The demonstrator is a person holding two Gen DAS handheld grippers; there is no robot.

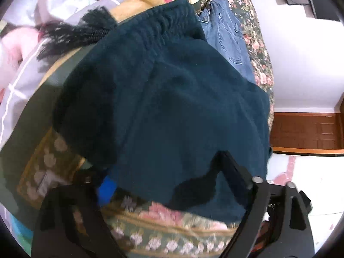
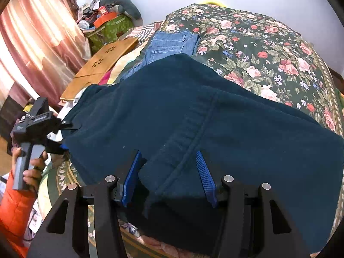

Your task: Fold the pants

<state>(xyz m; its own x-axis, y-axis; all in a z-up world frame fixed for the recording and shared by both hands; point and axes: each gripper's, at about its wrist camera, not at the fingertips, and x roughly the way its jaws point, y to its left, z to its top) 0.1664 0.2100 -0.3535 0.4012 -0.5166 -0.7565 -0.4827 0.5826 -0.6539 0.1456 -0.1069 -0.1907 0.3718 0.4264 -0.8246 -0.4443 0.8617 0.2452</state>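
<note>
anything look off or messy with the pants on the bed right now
Nothing damaged or spilled. The dark teal pants lie bunched rather than flat on the floral bedspread, their far edge overlapping the blue jeans. The right gripper has its jaws open over a seam ridge. The left gripper sits at the pants' left edge.

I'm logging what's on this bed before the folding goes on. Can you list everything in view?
Fleece pants: one, dark teal, spread across the bed's near side.
Jeans: one, blue denim, beyond the fleece pants.
Bedspread: one, dark green with pink roses, under both garments.
Wooden board: one, tan with flower cut-outs, left of the jeans.
Curtain: one, pink, far left.
Green box: one, piled with clutter, by the wall.
Left gripper: black, at the pants' left edge; whether it grips cannot be told.
Right gripper: black with blue pads, jaws open, straddling a fold of the pants.
</note>
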